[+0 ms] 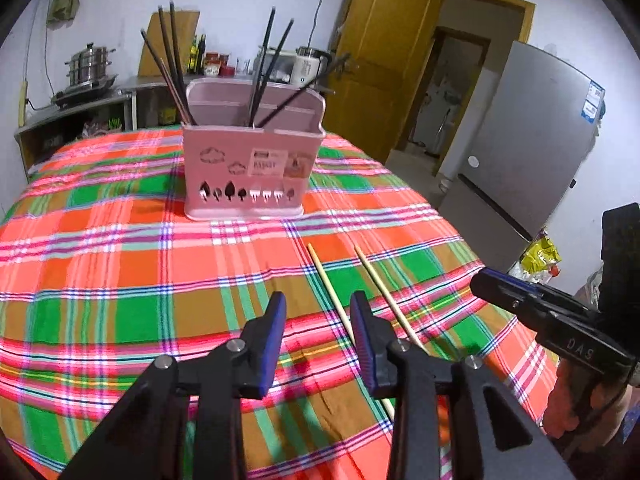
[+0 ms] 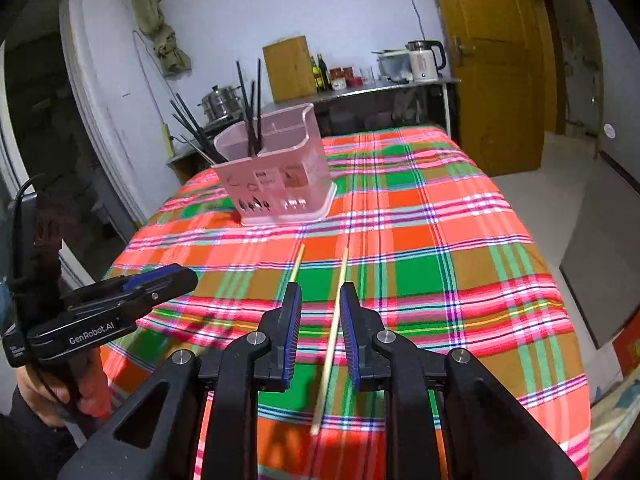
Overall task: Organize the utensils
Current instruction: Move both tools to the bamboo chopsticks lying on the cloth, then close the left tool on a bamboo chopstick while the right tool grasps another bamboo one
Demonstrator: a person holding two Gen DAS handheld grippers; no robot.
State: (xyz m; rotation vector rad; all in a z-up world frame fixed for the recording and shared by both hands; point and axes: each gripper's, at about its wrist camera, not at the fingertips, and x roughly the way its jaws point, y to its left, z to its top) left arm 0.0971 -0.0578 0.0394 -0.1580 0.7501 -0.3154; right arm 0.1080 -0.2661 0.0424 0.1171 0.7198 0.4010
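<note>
Centrally, a pink plastic utensil caddy with cut-out tree shapes (image 1: 248,172) stands on the table's red, green and orange plaid cloth (image 1: 120,260), holding several dark chopsticks (image 1: 176,68) upright or leaning in its compartments. Nearer the viewer, two pale wooden chopsticks (image 1: 328,284) lie roughly parallel on the cloth, well apart from the caddy. Left gripper (image 1: 320,320): fingers released, gripping nothing; one pale chopstick passes just beside its right finger. Right gripper (image 2: 320,312): fingers likewise parted, with the other pale chopstick (image 2: 332,344) lying between them, unpinched. Behind, a counter carries a white electric kettle (image 2: 424,60).
</note>
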